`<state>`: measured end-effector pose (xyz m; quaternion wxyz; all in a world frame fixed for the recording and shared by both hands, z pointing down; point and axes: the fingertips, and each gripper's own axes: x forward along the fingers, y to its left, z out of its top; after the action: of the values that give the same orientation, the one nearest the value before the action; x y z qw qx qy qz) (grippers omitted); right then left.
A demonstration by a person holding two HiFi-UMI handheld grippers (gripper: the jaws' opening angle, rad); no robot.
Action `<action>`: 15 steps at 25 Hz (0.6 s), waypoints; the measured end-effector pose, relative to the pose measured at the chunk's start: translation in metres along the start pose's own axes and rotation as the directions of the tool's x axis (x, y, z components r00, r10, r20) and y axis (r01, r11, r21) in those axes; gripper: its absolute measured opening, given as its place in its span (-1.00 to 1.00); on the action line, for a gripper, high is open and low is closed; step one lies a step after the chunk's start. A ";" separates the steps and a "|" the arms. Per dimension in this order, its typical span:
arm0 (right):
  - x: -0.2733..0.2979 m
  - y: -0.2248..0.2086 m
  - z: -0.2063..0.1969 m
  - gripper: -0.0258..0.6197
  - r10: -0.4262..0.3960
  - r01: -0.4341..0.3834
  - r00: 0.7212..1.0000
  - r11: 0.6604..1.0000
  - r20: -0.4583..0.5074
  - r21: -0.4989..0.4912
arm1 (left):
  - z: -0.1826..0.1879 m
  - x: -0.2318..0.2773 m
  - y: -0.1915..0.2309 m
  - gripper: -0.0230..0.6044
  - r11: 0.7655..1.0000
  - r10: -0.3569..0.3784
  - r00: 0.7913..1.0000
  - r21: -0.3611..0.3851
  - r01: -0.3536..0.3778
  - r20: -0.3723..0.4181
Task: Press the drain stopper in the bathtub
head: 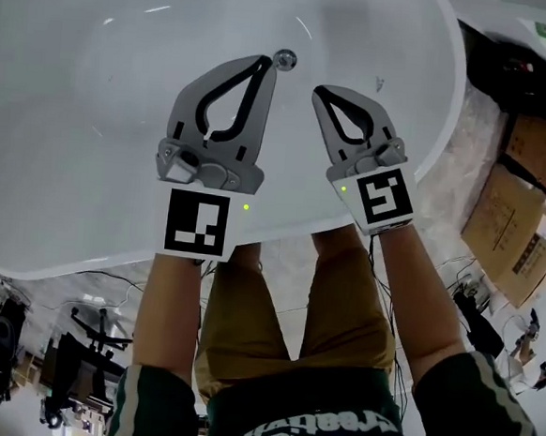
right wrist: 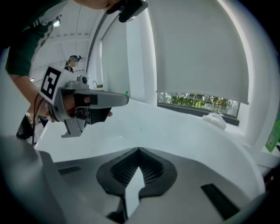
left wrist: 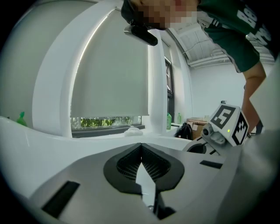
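Mostly, the head view is filled by the white bathtub (head: 90, 151), its oval basin spreading from 9 o'clock round to 2 o'clock. At 6 o'clock stands the person (head: 313, 422), in green striped sleeves and tan trousers (head: 246, 323), with both forearms reaching up over the tub's near rim. Cardboard boxes (head: 513, 217) sit at 3 o'clock, outside the tub.

The left gripper (head: 265, 62) hangs over the basin near the middle of the frame. Its fingers are pressed together at the tips, leaving only the teardrop hollow behind them, and they hold nothing. The left gripper view shows the same closed tips against the white tub wall. The right gripper (head: 318, 94) is just beside it toward 3 o'clock. Its fingers are likewise closed tip to tip and empty, as the right gripper view confirms.

The small round chrome drain stopper (head: 285, 59) lies on the tub floor at 12 o'clock. It is just beside the left gripper's tip, on its 3 o'clock side. Whether the two touch cannot be told.
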<state>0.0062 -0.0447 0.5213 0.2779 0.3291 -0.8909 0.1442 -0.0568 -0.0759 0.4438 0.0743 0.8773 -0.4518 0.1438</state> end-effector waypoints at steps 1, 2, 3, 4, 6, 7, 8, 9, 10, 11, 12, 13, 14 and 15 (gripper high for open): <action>0.008 -0.001 -0.011 -0.89 0.010 -0.010 1.000 1.000 -0.011 -0.007 | -0.009 0.004 -0.001 -0.92 1.000 0.007 1.000 -0.009 -0.007 -0.009; 0.017 -0.002 -0.023 -0.89 0.020 -0.021 1.000 1.000 -0.023 -0.015 | -0.017 0.008 -0.003 -0.92 1.000 0.013 1.000 -0.014 -0.013 -0.015; 0.025 -0.003 -0.033 -0.89 0.030 -0.030 0.999 0.999 -0.034 -0.025 | -0.025 0.012 -0.004 -0.92 1.000 0.018 1.000 -0.014 -0.018 -0.019; 0.033 -0.004 -0.043 -0.89 0.038 -0.040 0.998 0.999 -0.046 -0.036 | -0.032 0.017 -0.005 -0.92 1.000 0.021 1.000 -0.012 -0.021 -0.021; 0.049 -0.005 -0.061 -0.89 0.060 -0.065 0.996 0.996 -0.067 -0.063 | -0.044 0.024 -0.007 -0.92 1.000 0.021 1.000 -0.014 -0.021 -0.024; 0.057 -0.005 -0.069 -0.89 0.073 -0.079 0.994 0.994 -0.078 -0.073 | -0.050 0.028 -0.007 -0.92 1.000 0.021 0.999 -0.019 -0.021 -0.025; 0.065 -0.005 -0.078 -0.89 0.085 -0.092 0.992 0.993 -0.090 -0.079 | -0.055 0.030 -0.007 -0.92 0.999 0.024 0.999 -0.024 -0.024 -0.025; 0.073 -0.006 -0.087 -0.89 0.095 -0.104 0.990 0.991 -0.102 -0.084 | -0.061 0.033 -0.006 -0.92 0.999 0.028 0.999 -0.032 -0.029 -0.024; 0.081 -0.007 -0.095 -0.89 0.103 -0.113 0.988 0.990 -0.114 -0.086 | -0.066 0.035 -0.005 -0.92 0.999 0.033 0.999 -0.041 -0.034 -0.025; 0.088 -0.009 -0.103 -0.89 0.109 -0.120 0.986 0.989 -0.125 -0.088 | -0.071 0.037 -0.005 -0.92 0.998 0.036 0.999 -0.046 -0.038 -0.028; 0.095 -0.011 -0.110 -0.89 0.112 -0.125 0.984 0.988 -0.136 -0.092 | -0.076 0.039 -0.004 -0.92 0.998 0.039 0.999 -0.048 -0.040 -0.033; 0.102 -0.013 -0.117 -0.89 0.114 -0.129 0.983 0.987 -0.147 -0.099 | -0.081 0.039 -0.002 -0.92 0.998 0.042 0.998 -0.049 -0.044 -0.040; 0.110 -0.014 -0.124 -0.89 0.115 -0.133 0.980 0.985 -0.159 -0.106 | -0.085 0.040 -0.001 -0.92 0.997 0.047 0.998 -0.055 -0.049 -0.046; 0.118 -0.016 -0.132 -0.89 0.117 -0.138 0.978 0.984 -0.174 -0.114 | -0.088 0.040 0.001 -0.92 0.996 0.052 0.998 -0.066 -0.055 -0.048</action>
<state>-0.0049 -0.0580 0.6984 0.3617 0.2401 -0.8911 0.1325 -0.0523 -0.0844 0.5400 0.1102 0.8584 -0.4779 0.1506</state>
